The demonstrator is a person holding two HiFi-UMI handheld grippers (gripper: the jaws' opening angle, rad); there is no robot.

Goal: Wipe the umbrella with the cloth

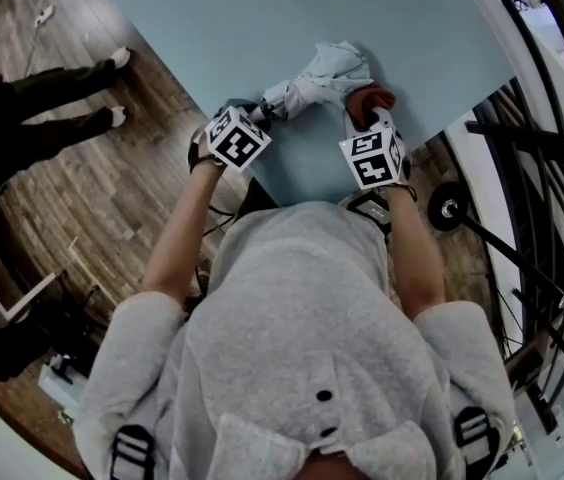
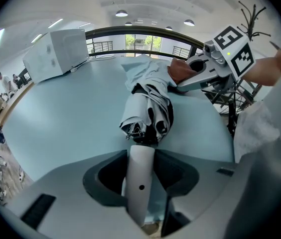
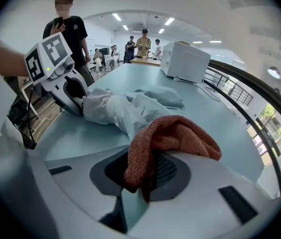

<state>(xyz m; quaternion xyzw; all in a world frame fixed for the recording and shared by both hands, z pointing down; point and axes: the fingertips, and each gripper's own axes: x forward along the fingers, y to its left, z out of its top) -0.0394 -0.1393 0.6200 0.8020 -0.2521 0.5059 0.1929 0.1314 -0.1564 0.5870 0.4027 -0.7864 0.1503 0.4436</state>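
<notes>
A folded pale grey umbrella (image 1: 317, 80) lies on the light blue table (image 1: 262, 28). My left gripper (image 1: 252, 118) is shut on its white handle (image 2: 140, 183), with the bunched canopy (image 2: 148, 108) stretching away beyond the jaws. My right gripper (image 1: 370, 118) is shut on a rust-red cloth (image 3: 175, 138), which hangs over the jaws and rests against the umbrella's fabric (image 3: 125, 108). In the right gripper view the left gripper (image 3: 73, 96) sits at the umbrella's far end. The left gripper view shows the cloth (image 2: 180, 69) touching the canopy's right side.
A white box (image 3: 184, 61) stands further along the table. A person in black (image 3: 66, 26) stands beside the table's edge, with others further back. A black metal frame (image 1: 542, 168) runs close along the table's right side. Wooden floor (image 1: 112, 198) lies to the left.
</notes>
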